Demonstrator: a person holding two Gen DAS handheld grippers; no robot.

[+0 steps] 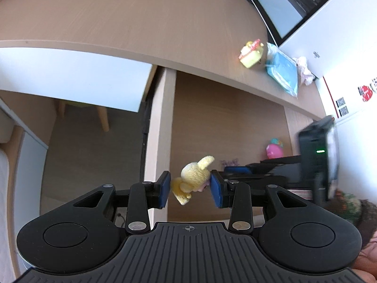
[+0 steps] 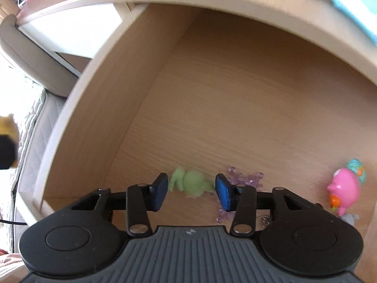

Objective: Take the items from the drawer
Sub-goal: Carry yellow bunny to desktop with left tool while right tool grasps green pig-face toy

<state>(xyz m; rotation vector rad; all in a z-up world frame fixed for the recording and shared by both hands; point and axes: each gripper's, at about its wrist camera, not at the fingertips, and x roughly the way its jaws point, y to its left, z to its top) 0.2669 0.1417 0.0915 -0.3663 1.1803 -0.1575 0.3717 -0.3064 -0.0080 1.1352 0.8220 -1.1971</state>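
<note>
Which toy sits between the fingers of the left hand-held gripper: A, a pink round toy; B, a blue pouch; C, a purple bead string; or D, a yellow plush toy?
D: in the left wrist view the yellow plush toy is clamped between the blue pads of the left hand-held gripper, lifted clear of the drawer.

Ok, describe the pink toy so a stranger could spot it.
Look into the open wooden drawer, along its right side. The pink toy lies there on the floor, right of the purple beads and the green toy. It alone is round and bright pink, with a teal back and an orange patch.
</note>
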